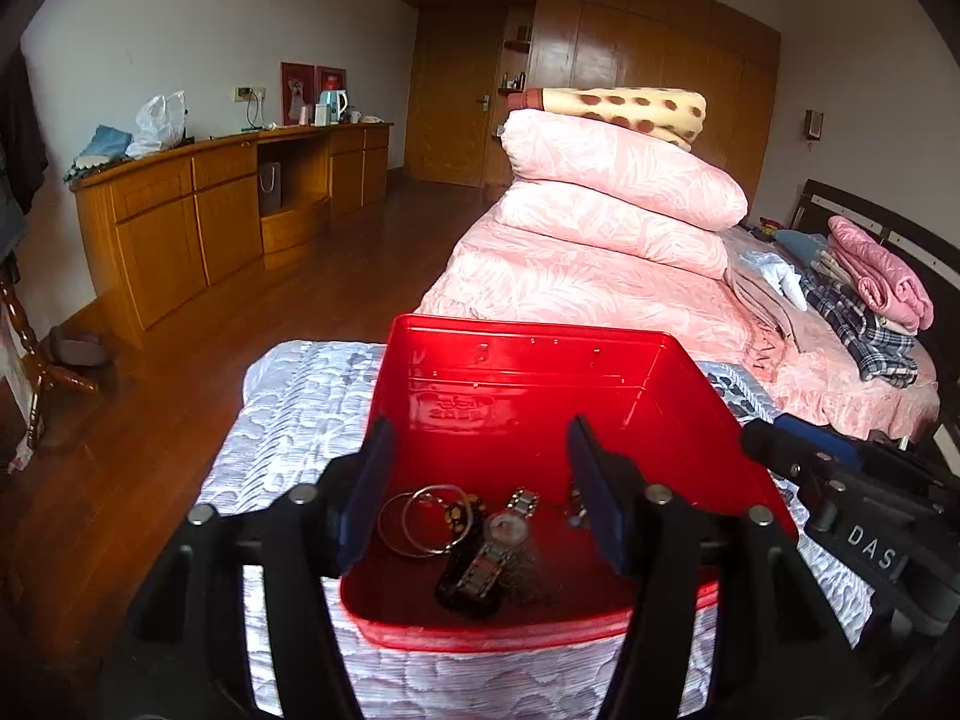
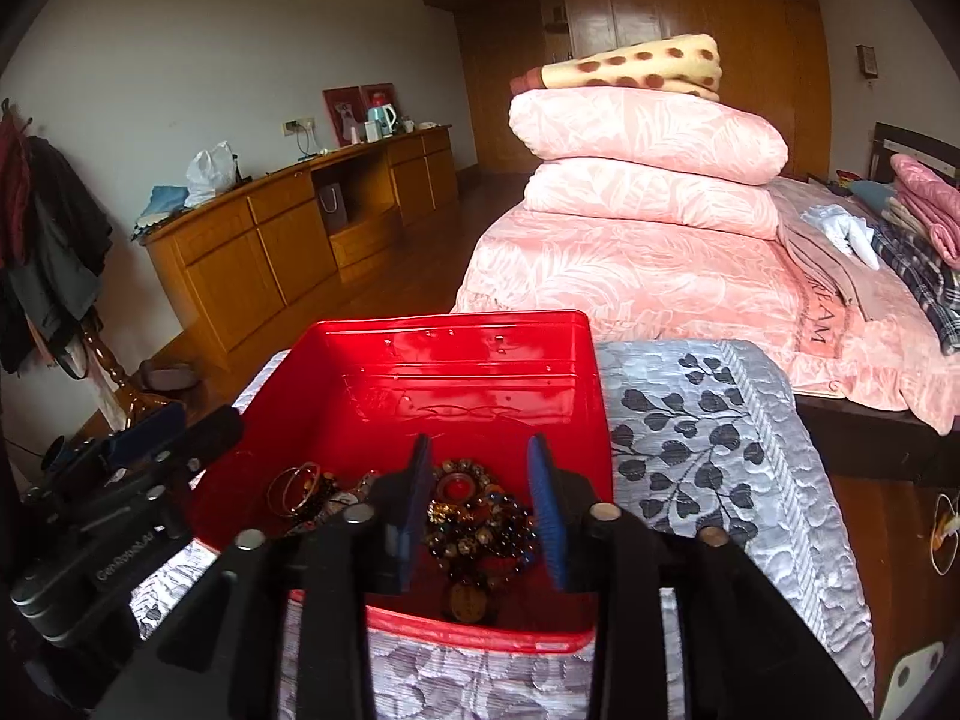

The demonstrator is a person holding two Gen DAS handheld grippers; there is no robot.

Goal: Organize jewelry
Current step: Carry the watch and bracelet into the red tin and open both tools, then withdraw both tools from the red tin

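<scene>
Hovering over an open red box [image 1: 528, 396], both tools sit poised above a tangle of jewelry. The box rests on a surface covered by a grey quilted cloth [image 2: 708, 456], toward its left side as the right wrist view shows it.

The left hand-held gripper [image 1: 480, 498] is released, its blue pads spread wide with nothing between them. Below it, at the near end of the box floor, lie two thin bangles [image 1: 420, 519] and a metal-band wristwatch [image 1: 504, 531] lying over dark beads. The right hand-held gripper [image 2: 480, 510] is also released, its pads parted on either side of a beaded necklace [image 2: 480, 525] heaped near the box's near right corner; whether the pads touch the beads cannot be told.

The step in hand appears to be choosing a piece to lift out. The necklace sits squarely between the right pads, so the likely next move is to lower a little and close on a bunch of beads. The pieces lie in contact and may snag one another, so a slow, straight lift would be wise, with the left tool free to steady the box or take the watch.
</scene>
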